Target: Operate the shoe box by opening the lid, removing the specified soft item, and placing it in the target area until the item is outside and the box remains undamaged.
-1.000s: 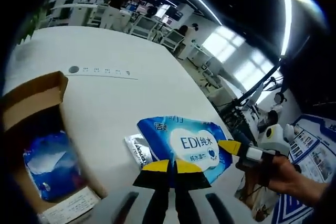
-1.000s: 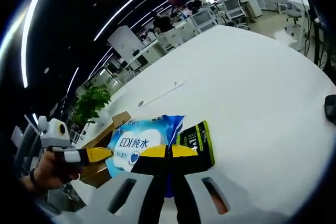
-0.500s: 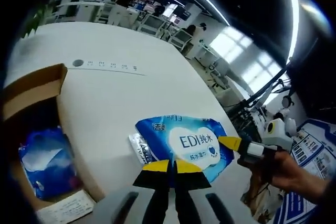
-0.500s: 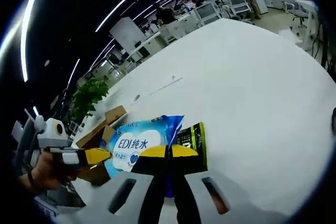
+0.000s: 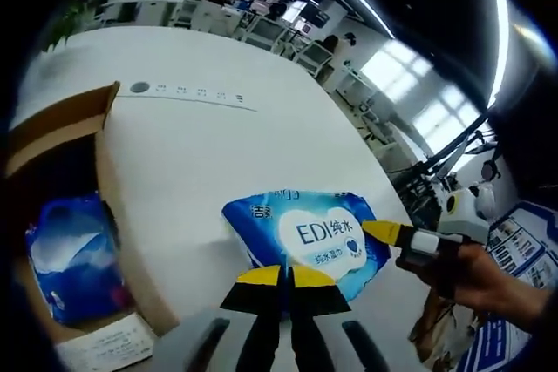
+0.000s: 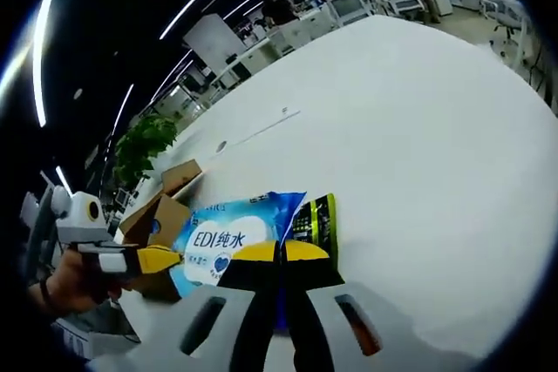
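Both grippers pinched the blue wipes pack (image 5: 309, 236) over the white table (image 5: 200, 150): left gripper (image 5: 284, 277) and right gripper (image 6: 279, 252) clamped its edges. The open shoe box (image 5: 61, 141) sat just beside.

The wipes pack (image 6: 228, 236) hides most of the green packet (image 6: 316, 220)

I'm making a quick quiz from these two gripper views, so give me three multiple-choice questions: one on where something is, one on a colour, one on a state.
1. Where is the EDI wet wipes pack?
A. inside the box
B. held above the white table
C. on the floor

2. Main colour of the pack?
A. blue
B. red
C. black

3. The cardboard shoe box is:
A. taped shut
B. crushed
C. open

Key: 1 B, both grippers pinch its edges outside the box; 2 A, blue wrapper with white label; 3 C, its inside shows a blue packet.
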### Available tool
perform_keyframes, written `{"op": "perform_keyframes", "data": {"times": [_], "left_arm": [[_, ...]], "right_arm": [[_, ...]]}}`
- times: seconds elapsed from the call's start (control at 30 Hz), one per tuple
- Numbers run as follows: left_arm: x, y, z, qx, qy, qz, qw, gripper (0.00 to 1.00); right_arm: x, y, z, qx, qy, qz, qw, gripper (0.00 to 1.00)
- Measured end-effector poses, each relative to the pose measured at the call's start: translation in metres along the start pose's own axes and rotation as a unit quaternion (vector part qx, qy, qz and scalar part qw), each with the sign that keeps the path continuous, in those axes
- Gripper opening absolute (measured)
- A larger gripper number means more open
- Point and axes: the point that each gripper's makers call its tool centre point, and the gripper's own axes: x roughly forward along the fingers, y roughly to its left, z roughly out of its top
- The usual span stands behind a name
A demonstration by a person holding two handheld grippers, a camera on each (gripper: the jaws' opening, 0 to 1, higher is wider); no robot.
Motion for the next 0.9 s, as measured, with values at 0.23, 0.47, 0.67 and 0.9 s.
{"op": "perform_keyframes", "data": {"times": [0.23,0.47,0.67,0.9], "left_arm": [[0.007,0.005,0.003,-0.007,-0.008,0.013,0.9999,0.01],[0.019,0.011,-0.003,0.007,-0.005,0.03,0.9995,0.03],[0.022,0.014,-0.012,0.01,-0.005,0.035,0.9993,0.05],[0.02,0.018,-0.008,0.04,-0.004,0.045,0.9982,0.14]], "right_arm": [[0.009,-0.004,0.006,0.007,-0.009,-0.003,0.9999,0.0],[0.02,-0.012,0.004,0.003,-0.005,-0.008,1.0,0.0],[0.024,-0.019,0.001,-0.006,0.002,-0.015,0.9999,0.0],[0.025,-0.022,0.002,0.009,-0.006,-0.024,0.9997,0.01]]}}
